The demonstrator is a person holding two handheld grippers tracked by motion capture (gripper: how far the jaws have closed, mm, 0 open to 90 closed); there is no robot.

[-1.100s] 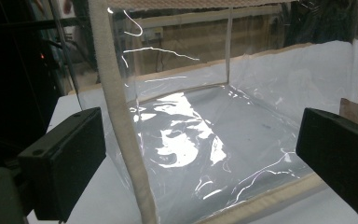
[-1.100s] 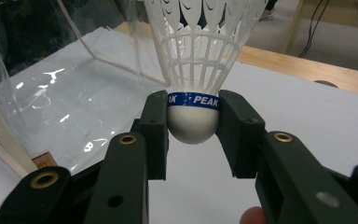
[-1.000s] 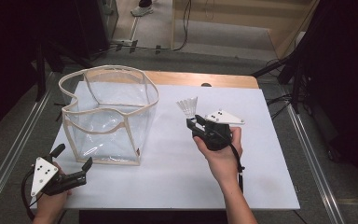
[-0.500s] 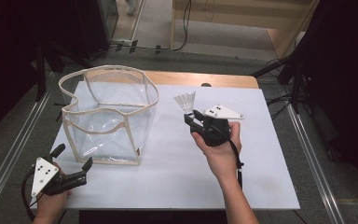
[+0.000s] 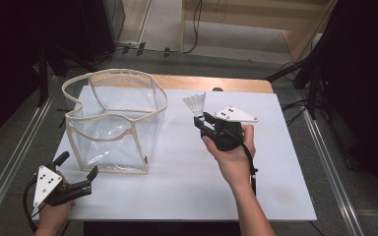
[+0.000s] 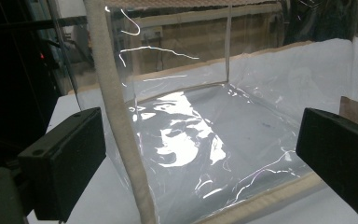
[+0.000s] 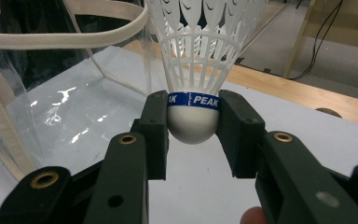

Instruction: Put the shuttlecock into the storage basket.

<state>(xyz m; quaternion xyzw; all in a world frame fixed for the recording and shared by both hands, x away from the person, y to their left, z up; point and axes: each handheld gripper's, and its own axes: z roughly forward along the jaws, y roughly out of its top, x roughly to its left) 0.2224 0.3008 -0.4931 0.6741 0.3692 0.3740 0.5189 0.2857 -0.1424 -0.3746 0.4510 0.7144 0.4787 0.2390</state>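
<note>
The right gripper [image 5: 200,119] pinches a white shuttlecock [image 5: 195,103], its 2 black jaws pressed against the round cork base from either side. In the right gripper view the shuttlecock [image 7: 196,70] stands upright between the jaws of the right gripper [image 7: 192,123], the skirt fanning upward and a blue band with white lettering sitting just above the cork. In the high view, the hand carrying it is lifted over the white table [image 5: 187,187], and the shuttlecock sits to the right of the clear bag [image 5: 115,120], close to the bag's upper right corner but apart from it.

The clear bag stands open on the table, a see-through box with cream trim along its rim and edges. Its rim sags inward on the near side.

The left gripper [image 5: 76,169] rests low at the near left corner of the clear bag, with its jaws spread wide and nothing between them. In the left gripper view the clear bag [image 6: 205,140] stands just ahead of the 2 parted jaws of the left gripper [image 6: 200,154], and 1 cream-trimmed vertical edge rises between them without touching either.
</note>
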